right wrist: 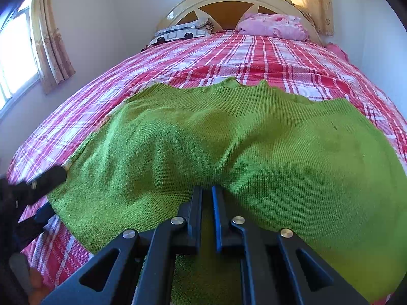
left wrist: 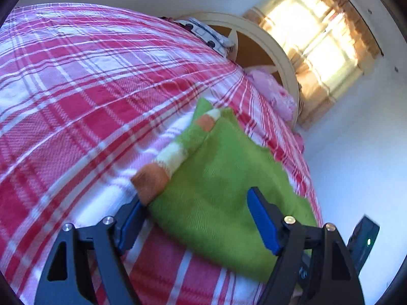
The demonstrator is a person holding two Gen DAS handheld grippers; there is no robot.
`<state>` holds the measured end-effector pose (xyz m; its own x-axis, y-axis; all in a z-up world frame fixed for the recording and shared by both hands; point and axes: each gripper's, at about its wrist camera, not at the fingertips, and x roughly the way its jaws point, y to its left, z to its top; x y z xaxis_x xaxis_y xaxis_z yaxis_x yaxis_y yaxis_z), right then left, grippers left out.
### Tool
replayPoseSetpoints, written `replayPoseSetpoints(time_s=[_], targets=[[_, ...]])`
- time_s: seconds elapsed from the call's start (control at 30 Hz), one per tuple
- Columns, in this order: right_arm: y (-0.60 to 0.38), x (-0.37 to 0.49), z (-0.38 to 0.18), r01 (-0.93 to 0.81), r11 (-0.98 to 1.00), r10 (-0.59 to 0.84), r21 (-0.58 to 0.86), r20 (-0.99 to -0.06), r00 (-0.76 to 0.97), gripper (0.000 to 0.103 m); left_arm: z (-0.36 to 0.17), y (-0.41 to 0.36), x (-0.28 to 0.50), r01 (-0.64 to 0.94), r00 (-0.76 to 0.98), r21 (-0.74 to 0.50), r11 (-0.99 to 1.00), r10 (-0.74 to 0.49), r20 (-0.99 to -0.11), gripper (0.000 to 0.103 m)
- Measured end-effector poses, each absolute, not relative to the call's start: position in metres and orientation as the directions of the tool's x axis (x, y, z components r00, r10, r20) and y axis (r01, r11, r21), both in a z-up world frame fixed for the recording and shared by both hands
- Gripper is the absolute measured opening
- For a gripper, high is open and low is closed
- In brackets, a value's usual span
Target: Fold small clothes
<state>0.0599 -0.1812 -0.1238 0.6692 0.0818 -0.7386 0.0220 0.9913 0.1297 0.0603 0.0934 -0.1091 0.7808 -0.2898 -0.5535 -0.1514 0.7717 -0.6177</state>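
Right now our green knit sweater [right wrist: 229, 139] lies spread on the bed's red plaid sheet [right wrist: 229, 50], its striped sleeve [left wrist: 175, 152] folded along the body's edge at ten o'clock in the left view. Our right claw [right wrist: 207, 198] is pinched shut on the near hem. Our left claw [left wrist: 195, 208] stands open astride the sleeve-side edge, pads not pressing. We judge a lopsided fold likely: a claw closing on one layer would let the sleeve slide free. Pillows [right wrist: 272, 25] sit well apart at twelve.
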Motion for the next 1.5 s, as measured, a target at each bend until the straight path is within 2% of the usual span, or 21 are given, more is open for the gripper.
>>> replayPoseSetpoints(time_s=[0.03, 0.13, 0.23, 0.27, 0.37, 0.43, 0.47, 0.5, 0.53, 0.57, 0.63, 0.8, 0.93, 1.0, 1.13, 1.23, 1.3, 1.4, 1.5], targets=[[-0.182, 0.060, -0.124, 0.022, 0.990, 0.088, 0.138, -0.738, 0.669, 0.008, -0.110, 0.092, 0.062, -0.152, 0.782, -0.605, 0.782, -0.278, -0.557, 0.065], [-0.184, 0.059, -0.124, 0.020, 0.988, 0.099, 0.152, -0.735, 0.671, 0.008, -0.116, 0.096, 0.064, -0.171, 0.777, -0.610, 0.773, -0.275, -0.567, 0.049], [-0.183, 0.060, -0.124, 0.022, 0.988, 0.097, 0.150, -0.739, 0.666, 0.008, -0.123, 0.101, 0.065, -0.194, 0.764, -0.626, 0.755, -0.283, -0.579, 0.027], [-0.183, 0.060, -0.123, 0.024, 0.990, 0.091, 0.143, -0.744, 0.662, 0.008, -0.124, 0.102, 0.064, -0.195, 0.763, -0.633, 0.750, -0.290, -0.578, 0.025], [-0.176, 0.066, -0.111, 0.018, 0.995, 0.060, 0.093, -0.763, 0.644, 0.008, -0.124, 0.100, 0.061, -0.186, 0.765, -0.629, 0.755, -0.290, -0.575, 0.024], [-0.172, 0.073, -0.087, -0.008, 0.992, 0.095, 0.125, -0.717, 0.691, 0.008, -0.123, 0.098, 0.060, -0.183, 0.768, -0.623, 0.761, -0.285, -0.573, 0.023], [-0.169, 0.078, -0.075, -0.018, 0.990, 0.110, 0.138, -0.692, 0.713, 0.017, -0.123, 0.097, 0.060, -0.181, 0.770, -0.626, 0.759, -0.286, -0.570, 0.023], [-0.163, 0.089, -0.062, -0.036, 0.987, 0.131, 0.154, -0.673, 0.728, 0.038, -0.123, 0.098, 0.060, -0.182, 0.772, -0.631, 0.754, -0.288, -0.567, 0.023], [-0.159, 0.098, -0.057, -0.054, 0.984, 0.154, 0.168, -0.671, 0.726, 0.050, -0.124, 0.099, 0.060, -0.182, 0.774, -0.638, 0.748, -0.292, -0.562, 0.023], [-0.150, 0.113, -0.053, -0.092, 0.976, 0.205, 0.199, -0.678, 0.706, 0.057, -0.125, 0.100, 0.061, -0.181, 0.775, -0.644, 0.743, -0.295, -0.559, 0.023], [-0.131, 0.143, -0.055, -0.153, 0.964, 0.263, 0.218, -0.694, 0.670, 0.056, -0.126, 0.102, 0.059, -0.178, 0.779, -0.655, 0.734, -0.301, -0.550, 0.023], [-0.076, 0.201, -0.089, -0.226, 0.965, 0.238, 0.130, -0.791, 0.564, 0.056, -0.126, 0.102, 0.057, -0.177, 0.780, -0.658, 0.732, -0.303, -0.547, 0.023], [-0.042, 0.226, -0.114, -0.294, 0.956, 0.172, 0.019, -0.846, 0.505, 0.057, -0.125, 0.101, 0.057, -0.178, 0.781, -0.657, 0.732, -0.301, -0.547, 0.023], [-0.027, 0.229, -0.125, -0.331, 0.940, 0.107, -0.081, -0.852, 0.513, 0.060, -0.126, 0.101, 0.055, -0.179, 0.781, -0.659, 0.730, -0.302, -0.546, 0.023], [-0.015, 0.225, -0.134, -0.366, 0.909, 0.029, -0.202, -0.843, 0.537, 0.059, -0.126, 0.101, 0.057, -0.181, 0.781, -0.660, 0.729, -0.301, -0.547, 0.023], [-0.027, 0.222, -0.130, -0.347, 0.924, 0.061, -0.161, -0.833, 0.550, 0.039, -0.126, 0.099, 0.057, -0.180, 0.780, -0.656, 0.733, -0.300, -0.550, 0.023], [-0.038, 0.222, -0.124, -0.325, 0.941, 0.105, -0.095, -0.832, 0.545, 0.013, -0.125, 0.098, 0.058, -0.178, 0.778, -0.650, 0.739, -0.298, -0.553, 0.023], [-0.053, 0.224, -0.114, -0.284, 0.959, 0.171, 0.015, -0.829, 0.533, 0.012, -0.120, 0.093, 0.060, -0.159, 0.776, -0.632, 0.759, -0.300, -0.555, 0.023], [-0.084, 0.223, -0.101, -0.225, 0.951, 0.302, 0.213, -0.798, 0.521, 0.012, -0.112, 0.087, 0.062, -0.136, 0.771, -0.593, 0.793, -0.291, -0.566, 0.023]])
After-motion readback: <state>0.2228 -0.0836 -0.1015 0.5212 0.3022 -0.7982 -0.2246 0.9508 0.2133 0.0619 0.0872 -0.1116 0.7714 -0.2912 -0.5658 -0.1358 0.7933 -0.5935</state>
